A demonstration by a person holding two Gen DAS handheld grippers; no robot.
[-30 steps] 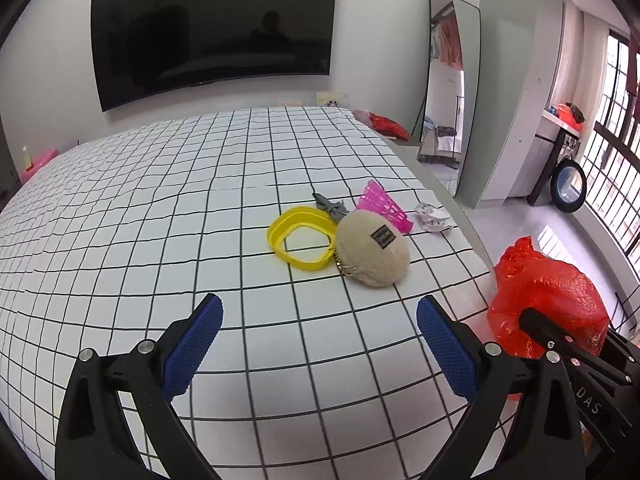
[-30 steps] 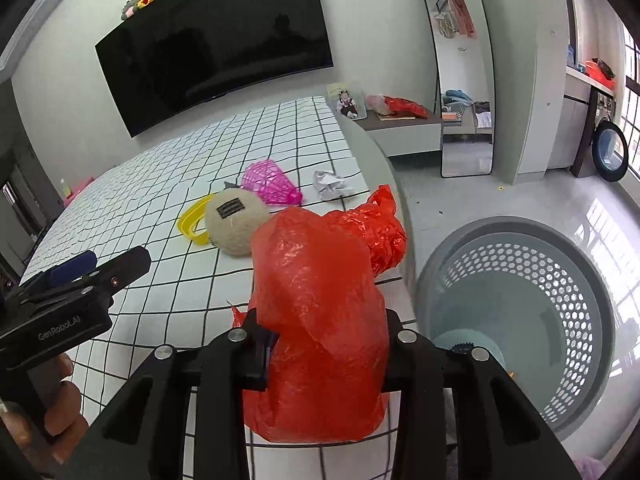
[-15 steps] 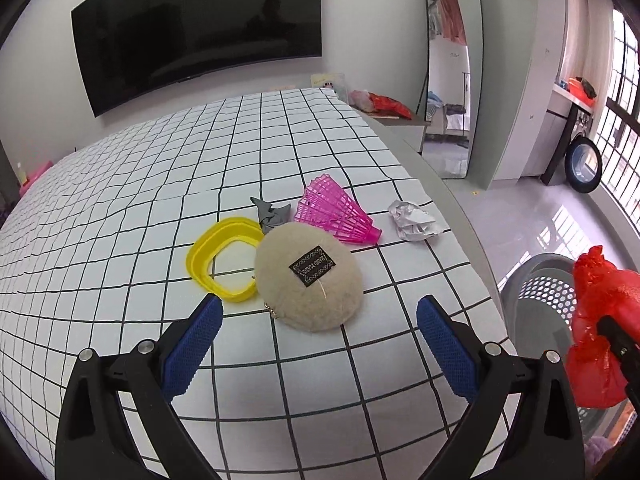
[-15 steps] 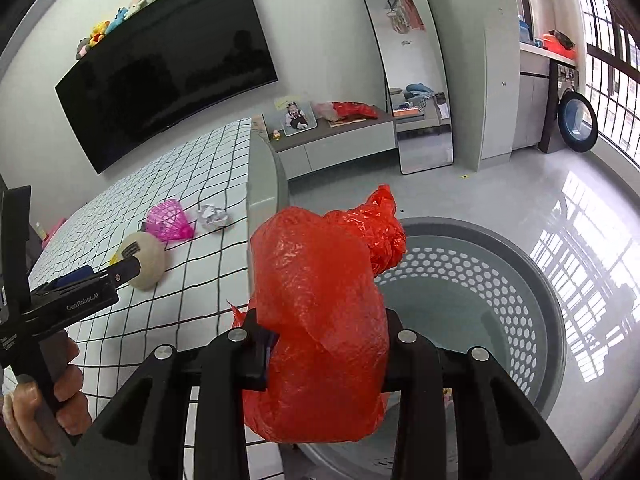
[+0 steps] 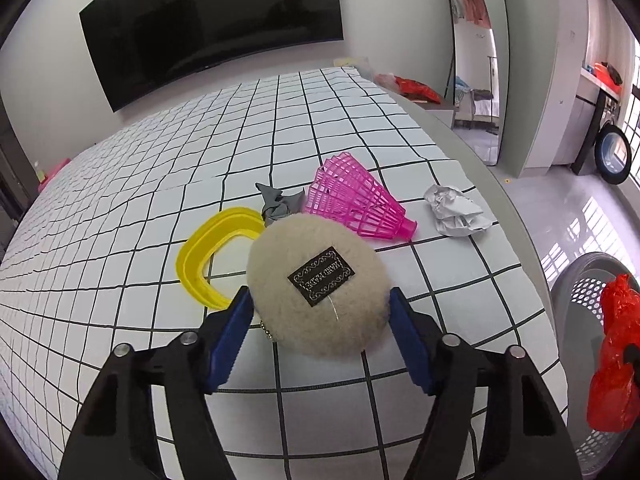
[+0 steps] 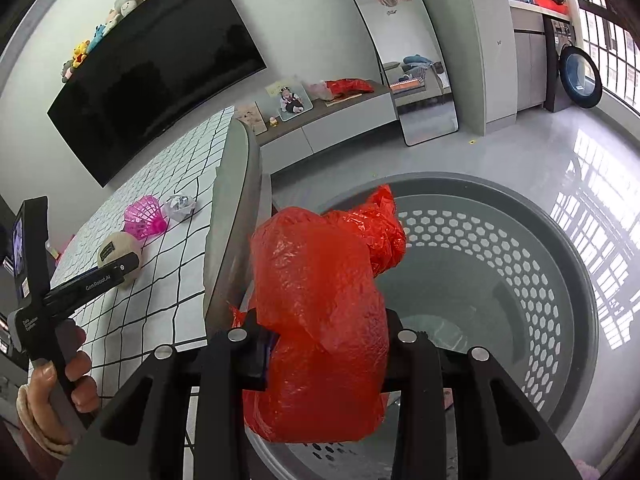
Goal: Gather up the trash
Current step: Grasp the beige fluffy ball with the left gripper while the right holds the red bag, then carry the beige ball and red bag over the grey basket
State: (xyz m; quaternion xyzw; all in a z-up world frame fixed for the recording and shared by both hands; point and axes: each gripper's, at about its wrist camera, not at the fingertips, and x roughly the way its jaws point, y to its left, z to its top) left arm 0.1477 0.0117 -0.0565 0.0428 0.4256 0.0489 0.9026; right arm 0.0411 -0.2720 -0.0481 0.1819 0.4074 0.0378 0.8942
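Right now the crumpled red plastic bag (image 6: 320, 320) sits pinched between the right tongs (image 6: 324, 344), hanging above the grey perforated laundry basket (image 6: 552, 280) on the floor. On the grid-patterned bed (image 5: 160, 160), the left tongs (image 5: 320, 320) — partly spread — bracket the round beige fluffy pouch (image 5: 316, 292), blue pads (image 5: 230, 332) at or just beside its sides; whether they press it, I cannot tell.
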